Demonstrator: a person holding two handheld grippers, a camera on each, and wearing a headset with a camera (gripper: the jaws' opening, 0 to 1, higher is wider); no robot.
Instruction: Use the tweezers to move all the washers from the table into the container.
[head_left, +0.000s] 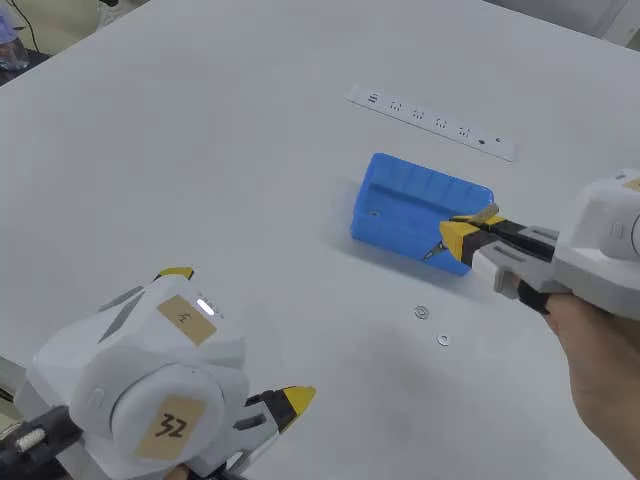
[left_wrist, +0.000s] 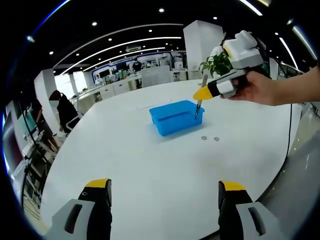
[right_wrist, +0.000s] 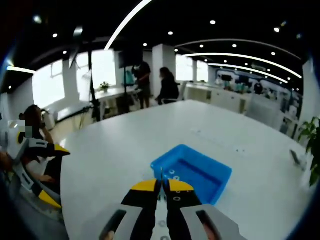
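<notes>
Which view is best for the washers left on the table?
Head view: both washers lie apart on bare table near the blue container, seen from above. Left gripper view has them as far, tiny specks. Right gripper view: its own tongs cover that stretch of table.

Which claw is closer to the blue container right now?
Right. The right claw holds the tweezers at the blue container's edge; the left claw is open, well back from it.
</notes>
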